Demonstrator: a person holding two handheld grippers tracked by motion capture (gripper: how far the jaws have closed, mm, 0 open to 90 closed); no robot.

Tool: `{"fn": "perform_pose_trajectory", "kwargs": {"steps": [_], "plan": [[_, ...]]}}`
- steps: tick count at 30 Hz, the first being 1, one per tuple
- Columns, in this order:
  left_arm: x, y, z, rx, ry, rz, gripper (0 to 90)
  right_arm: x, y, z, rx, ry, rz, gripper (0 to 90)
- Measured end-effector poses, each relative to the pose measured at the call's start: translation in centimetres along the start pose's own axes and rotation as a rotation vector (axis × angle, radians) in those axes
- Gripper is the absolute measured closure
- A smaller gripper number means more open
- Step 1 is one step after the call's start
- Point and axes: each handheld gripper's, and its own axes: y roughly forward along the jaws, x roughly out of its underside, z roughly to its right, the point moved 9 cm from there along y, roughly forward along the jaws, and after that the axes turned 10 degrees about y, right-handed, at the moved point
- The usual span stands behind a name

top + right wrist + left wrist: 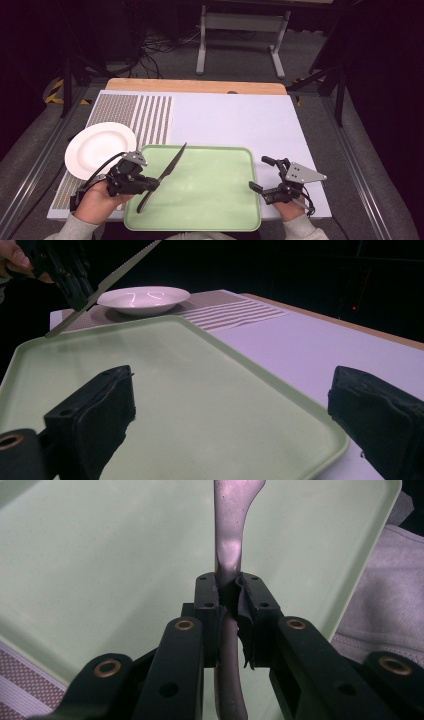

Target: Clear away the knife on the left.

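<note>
The left gripper [150, 184] has its jaws clamped on a knife [165, 172] partway along its length, holding it above the left part of a green tray [220, 200]. The blade slants up and away over the tray's far edge. The right gripper [257, 175] sits at the tray's right rim, jaws wide apart. A white plate [95, 147] rests on the tabletop [240, 120] left of the tray.

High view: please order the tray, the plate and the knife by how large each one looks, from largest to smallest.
1. Tray: clearly the largest.
2. Plate: a round area, far smaller than the tray.
3. Knife: about as long as the plate is wide, but thin, so it covers the least area.
</note>
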Motion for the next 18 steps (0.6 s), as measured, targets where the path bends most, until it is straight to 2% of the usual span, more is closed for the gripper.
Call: {"fn": "perform_pose_trajectory", "kwargs": {"steps": [4,7,18], "plan": [[0.2,0.4,-0.1,0.007,-0.041,-0.029,80.0,0.0,0.0,0.0,0.000,0.001,-0.002,5.5],[0.4,0.8,-0.3,-0.008,-0.060,-0.059,80.0,0.1,0.1,-0.1,-0.003,0.001,-0.005,5.5],[1.0,1.9,-0.7,-0.067,-0.085,-0.136,80.0,0.0,0.0,0.0,-0.003,0.002,0.000,5.5]]}}
